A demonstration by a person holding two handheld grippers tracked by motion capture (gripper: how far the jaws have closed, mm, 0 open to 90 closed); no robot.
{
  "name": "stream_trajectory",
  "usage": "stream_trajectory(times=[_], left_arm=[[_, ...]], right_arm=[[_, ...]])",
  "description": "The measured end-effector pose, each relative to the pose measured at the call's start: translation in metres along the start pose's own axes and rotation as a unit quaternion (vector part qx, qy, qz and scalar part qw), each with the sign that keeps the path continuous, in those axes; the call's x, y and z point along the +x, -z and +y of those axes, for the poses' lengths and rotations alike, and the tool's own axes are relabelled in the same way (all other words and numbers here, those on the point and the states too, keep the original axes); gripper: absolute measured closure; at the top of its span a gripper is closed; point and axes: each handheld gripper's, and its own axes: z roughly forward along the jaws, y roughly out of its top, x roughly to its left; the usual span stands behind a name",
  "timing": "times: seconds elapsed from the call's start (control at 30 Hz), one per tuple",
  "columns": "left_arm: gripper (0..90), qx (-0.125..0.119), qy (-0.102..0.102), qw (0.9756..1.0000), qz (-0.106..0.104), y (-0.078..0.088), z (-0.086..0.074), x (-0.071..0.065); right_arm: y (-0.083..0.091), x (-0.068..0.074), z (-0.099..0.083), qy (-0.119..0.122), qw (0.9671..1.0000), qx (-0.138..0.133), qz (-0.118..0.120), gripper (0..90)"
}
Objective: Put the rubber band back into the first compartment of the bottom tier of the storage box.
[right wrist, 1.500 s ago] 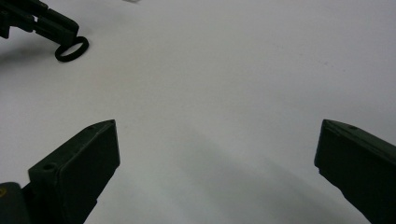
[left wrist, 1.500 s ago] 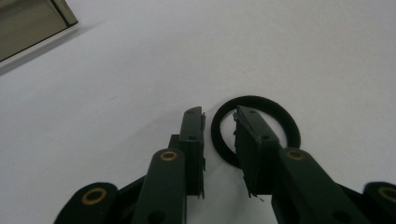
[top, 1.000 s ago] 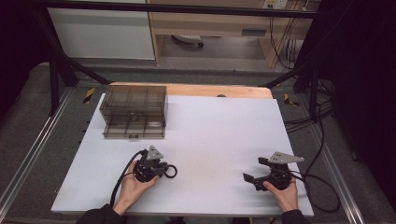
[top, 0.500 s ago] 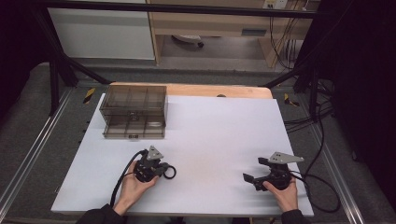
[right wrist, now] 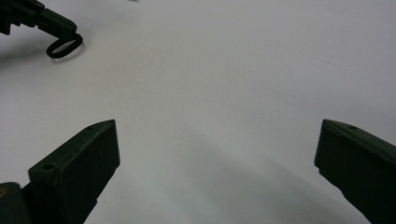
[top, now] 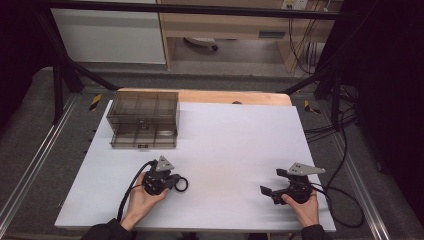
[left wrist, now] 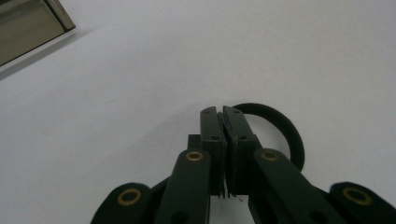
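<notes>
My left gripper (top: 175,181) rests low over the white table top (top: 230,145), held by a hand at the near left. Its jaws are pressed together in the left gripper view (left wrist: 222,110). A thin black ring (left wrist: 286,131) is pinched at their tips and loops out to the right; the ring (top: 181,184) lies against the table. The right gripper view looks across at that ring (right wrist: 64,48) hanging from the left gripper's tips (right wrist: 70,31). My right gripper (top: 271,181) sits at the near right in the other hand, jaws wide apart (right wrist: 218,123) with bare table between them.
A smoky transparent drawer box (top: 144,120) stands at the table's far left; its corner (left wrist: 28,23) shows in the left gripper view. Cables trail off the right edge (top: 345,200). A wooden board (top: 235,96) runs along the far edge.
</notes>
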Motion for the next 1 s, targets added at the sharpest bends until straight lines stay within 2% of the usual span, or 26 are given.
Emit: stream_trajectory(times=[0.6, 1.0], left_arm=[[86.8, -0.007, -0.002, 1.0, -0.003, 0.013, -0.002, 0.003], [86.8, -0.013, 0.005, 0.9999, -0.005, 0.021, -0.005, 0.007]], right_arm=[[0.0, 0.0, 0.0, -0.001, 1.0, 0.002, 0.0, 0.7], [0.0, 0.0, 0.0, 0.0, 1.0, 0.002, 0.0, 0.7]])
